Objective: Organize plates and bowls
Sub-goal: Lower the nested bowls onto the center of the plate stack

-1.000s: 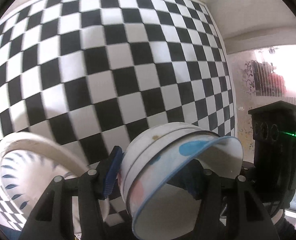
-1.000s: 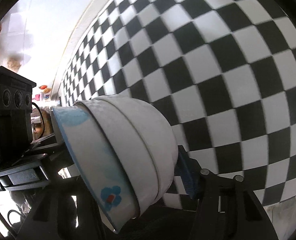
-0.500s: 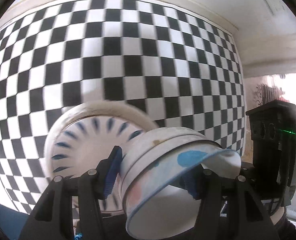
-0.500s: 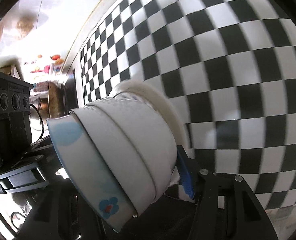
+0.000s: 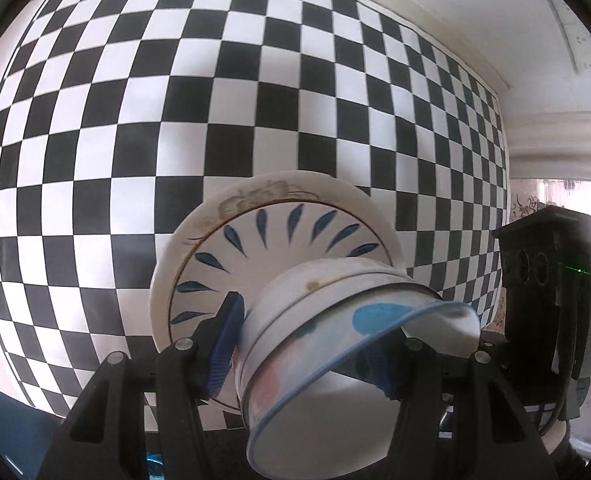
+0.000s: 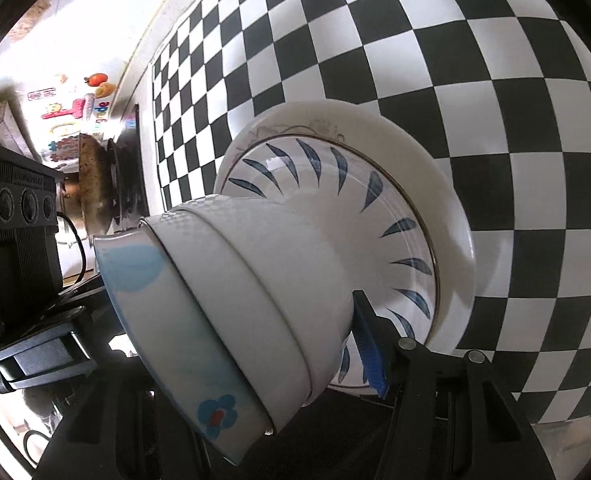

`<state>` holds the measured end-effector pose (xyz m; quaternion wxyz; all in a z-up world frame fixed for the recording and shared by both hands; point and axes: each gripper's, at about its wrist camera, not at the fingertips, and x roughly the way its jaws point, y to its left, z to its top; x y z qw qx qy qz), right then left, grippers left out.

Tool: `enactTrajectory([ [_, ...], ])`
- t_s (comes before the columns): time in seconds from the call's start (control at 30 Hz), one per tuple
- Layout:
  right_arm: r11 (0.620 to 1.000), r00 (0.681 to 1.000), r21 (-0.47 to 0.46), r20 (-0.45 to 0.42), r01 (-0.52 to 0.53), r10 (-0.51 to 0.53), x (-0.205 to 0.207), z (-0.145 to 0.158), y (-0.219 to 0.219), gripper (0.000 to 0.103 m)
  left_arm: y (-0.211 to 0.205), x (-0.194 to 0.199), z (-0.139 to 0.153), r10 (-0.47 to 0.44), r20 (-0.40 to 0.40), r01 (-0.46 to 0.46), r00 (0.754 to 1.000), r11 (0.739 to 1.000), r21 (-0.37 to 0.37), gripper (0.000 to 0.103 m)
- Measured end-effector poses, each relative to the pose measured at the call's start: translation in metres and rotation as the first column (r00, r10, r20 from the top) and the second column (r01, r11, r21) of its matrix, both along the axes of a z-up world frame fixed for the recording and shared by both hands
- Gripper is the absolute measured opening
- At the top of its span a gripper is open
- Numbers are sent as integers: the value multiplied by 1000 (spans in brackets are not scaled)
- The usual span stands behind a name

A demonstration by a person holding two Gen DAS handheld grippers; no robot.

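A stack of nested white bowls (image 5: pixel 335 328), the innermost with a blue rim and flower marks, is held from both sides. My left gripper (image 5: pixel 301 344) is shut on the stack, and my right gripper (image 6: pixel 255 336) is shut on the same stack (image 6: pixel 251 288) from the opposite side. Beyond the bowls, stacked plates (image 5: pixel 279 240) lie on the checkered surface: a blue-leaf-patterned plate on a larger white plate with a gold line. The plates also show in the right wrist view (image 6: pixel 375 208). The stack's base is over the plates; contact cannot be told.
A black-and-white checkered cloth (image 5: pixel 135 120) covers the surface around the plates. The other gripper's black camera housing (image 5: pixel 547 280) is at the right of the left wrist view. A dark pan (image 6: pixel 95 184) and colourful wall stickers (image 6: pixel 75 108) show far left in the right wrist view.
Both grippers have carried the bowl stack toward the plates. The plates have come from the left edge of the left wrist view to right behind the bowls.
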<state>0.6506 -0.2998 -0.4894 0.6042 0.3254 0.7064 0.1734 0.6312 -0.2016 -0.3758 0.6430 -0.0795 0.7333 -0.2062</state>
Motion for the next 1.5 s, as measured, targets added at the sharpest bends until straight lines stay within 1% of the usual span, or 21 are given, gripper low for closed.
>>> enactTrajectory([
  [0.1,1000,1000,-15,-15,-1,1,2,-5,4,57,4,1,-5,5,-16,-6,1000,1000,-5,54],
  [0.27,1000,1000,-28,-30,1,-2,0,-11,-1,57,4,3,-14,3,-30,-3,1000,1000,-6,54],
  [0.47,999,999,-32,-40,-5,3,4,-17,5,57,9,2,-19,10,-38,-10,999,1000,14,53],
  [0.77,998,1000,-62,-10,-28,28,9,-13,9,57,13,4,-18,28,-32,-27,999,999,18,52],
  [0.97,997,1000,-67,-3,-30,29,10,-12,11,57,14,1,-16,36,-9,-36,999,999,23,52],
  [1.13,995,999,-96,-1,-42,42,10,-10,12,57,12,-1,-11,30,12,-30,999,999,38,52],
  [1.27,987,997,-148,24,-66,71,12,1,15,57,9,-1,-7,35,30,-36,999,998,47,52],
  [1.4,981,995,-175,42,-80,89,11,8,14,57,7,-4,0,34,61,-39,998,996,77,52],
  [1.5,975,992,-205,76,-86,103,8,21,14,57,7,-6,6,40,85,-48,996,993,104,52],
])
